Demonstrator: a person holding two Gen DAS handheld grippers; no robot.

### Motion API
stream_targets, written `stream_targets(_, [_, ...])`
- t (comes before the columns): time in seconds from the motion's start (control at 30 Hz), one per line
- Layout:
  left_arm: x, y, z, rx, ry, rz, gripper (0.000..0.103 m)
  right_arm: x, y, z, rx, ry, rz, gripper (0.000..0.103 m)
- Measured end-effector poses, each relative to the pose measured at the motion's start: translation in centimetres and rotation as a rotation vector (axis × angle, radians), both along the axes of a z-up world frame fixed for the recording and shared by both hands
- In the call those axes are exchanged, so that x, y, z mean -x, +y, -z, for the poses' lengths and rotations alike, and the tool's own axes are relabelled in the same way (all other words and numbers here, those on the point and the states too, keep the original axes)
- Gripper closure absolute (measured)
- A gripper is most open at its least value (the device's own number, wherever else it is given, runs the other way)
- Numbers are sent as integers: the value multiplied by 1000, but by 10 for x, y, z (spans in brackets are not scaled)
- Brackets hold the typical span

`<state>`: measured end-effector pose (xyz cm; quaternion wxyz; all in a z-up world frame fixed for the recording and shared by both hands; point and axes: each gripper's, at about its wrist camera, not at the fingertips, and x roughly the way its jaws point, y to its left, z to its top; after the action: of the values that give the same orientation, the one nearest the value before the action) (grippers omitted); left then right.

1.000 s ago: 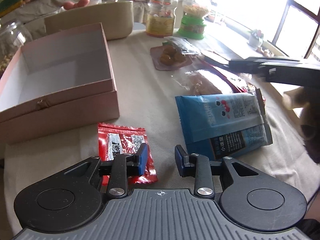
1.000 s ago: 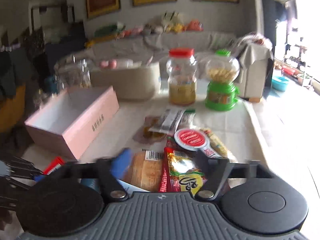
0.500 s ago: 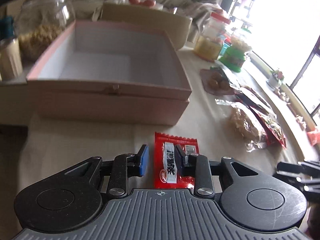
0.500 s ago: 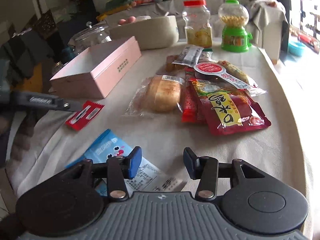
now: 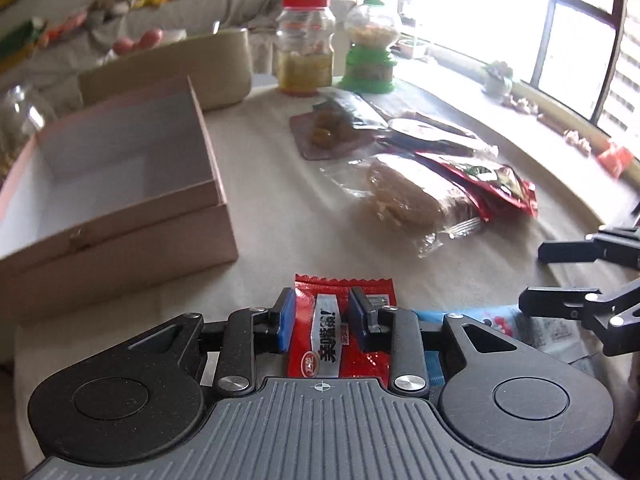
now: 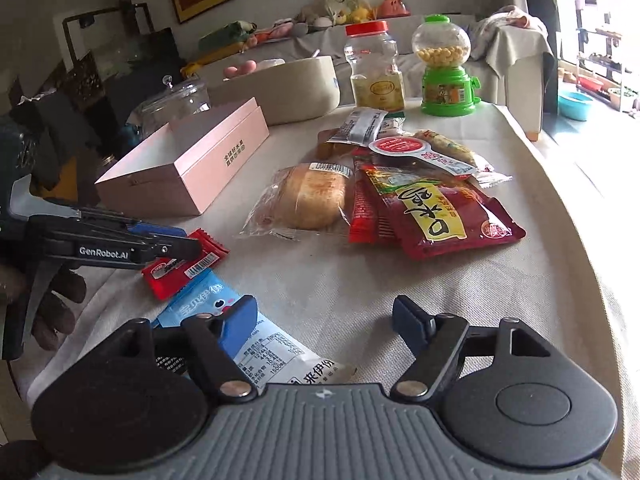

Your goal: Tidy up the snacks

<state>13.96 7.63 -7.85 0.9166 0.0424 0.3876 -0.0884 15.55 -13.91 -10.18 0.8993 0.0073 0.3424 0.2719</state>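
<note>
Between my left fingers (image 5: 322, 320) lies the small red sachet (image 5: 340, 332), flat on the cloth-covered desk (image 5: 280, 208) with its printed strip running lengthwise between the two blue pads. The pads stand close on either side of the sachet; I cannot tell whether they press it or only straddle it. In the right wrist view these same fingers (image 6: 176, 246) reach across the sachet (image 6: 184, 264) from the left, and a dark-gloved hand (image 6: 52, 300) grips the handle below them.

My right fingers (image 6: 324, 314) are released and spread wide; their jaws have just been opening. The blue snack packet (image 6: 256, 344) lies on the desk under the left pad, none of it pinched, and the gap between the pads shows bare cloth.

The pink box (image 5: 120, 184) stands open just beyond the sachet to the left. The bagged bun (image 6: 308, 200) and the large red pouch (image 6: 436, 212) lie further out, touching each other.

Against the frames of a second ago: the sachet then lay under my left-hand pad only, off centre; now it sits centred in the gap. My right fingers then stood narrow above the snack pile; now they stand wide by the blue packet.
</note>
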Motion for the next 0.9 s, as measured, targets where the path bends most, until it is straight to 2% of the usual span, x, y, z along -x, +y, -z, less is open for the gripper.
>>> stream_targets(0.1, [3, 0, -1, -8, -2, -2, 69, 1, 1, 0, 4, -6, -1, 24])
stream_targets(0.23, [1, 3, -3, 27, 34, 0, 68, 1, 3, -4, -4, -7, -24, 24])
stream_targets(0.4, [2, -1, -3, 11, 40, 14, 68, -14, 27, -18, -16, -2, -81, 24])
stream_targets(0.53, [3, 2, -3, 33, 51, 15, 68, -26, 43, -25, 8, -7, -92, 24])
stream_targets(0.7, [5, 4, -4, 56, 64, 15, 68, -16, 33, -26, -19, 11, -114, 24])
stream_targets(0.83, [13, 1, -15, 56, 12, 22, 68, 5, 14, -23, 0, -4, -132, 24])
stream_targets(0.9, [19, -3, -19, 43, 0, 43, 68, 14, 8, -22, -22, 19, -196, 24])
